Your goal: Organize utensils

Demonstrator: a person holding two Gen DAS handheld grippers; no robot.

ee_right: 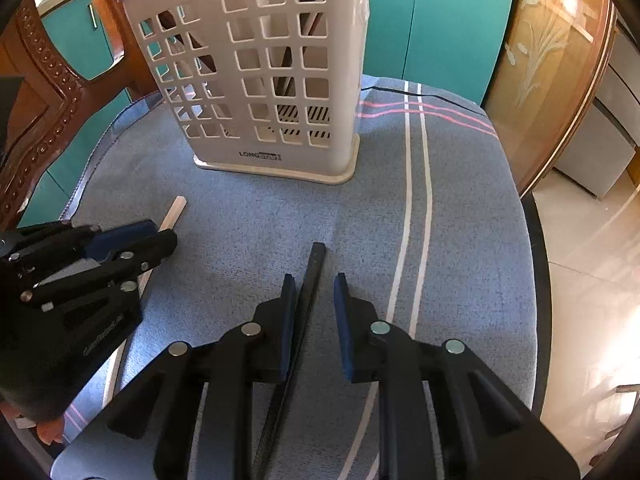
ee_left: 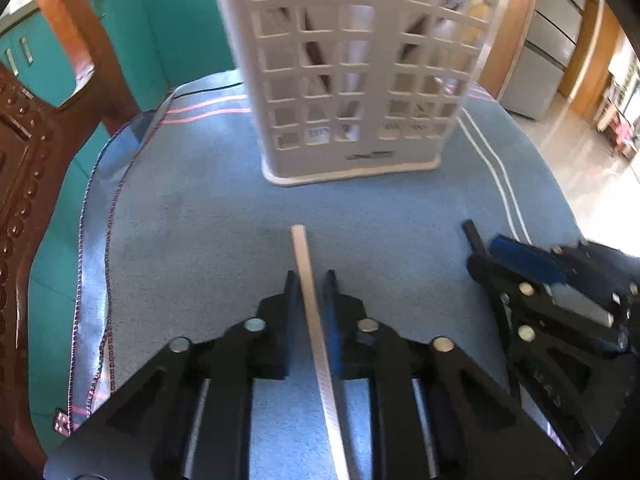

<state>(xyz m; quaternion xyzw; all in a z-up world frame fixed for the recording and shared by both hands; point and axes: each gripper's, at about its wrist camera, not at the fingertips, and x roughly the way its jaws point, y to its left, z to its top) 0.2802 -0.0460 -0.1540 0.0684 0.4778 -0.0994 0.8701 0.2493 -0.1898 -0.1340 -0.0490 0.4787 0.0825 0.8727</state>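
The top of the white perforated plastic utensil holder (ee_left: pixel 352 72) is cut off at the upper edge; its dark contents are only glimpsed.

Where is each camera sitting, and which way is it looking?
Left wrist: sits on the left gripper, looking down along its fingers at a pale chopstick and the white basket; the right gripper shows at the right.
Right wrist: sits on the right gripper, looking down at a black chopstick; the left gripper shows at the left.
Both share the basket and blue cloth.
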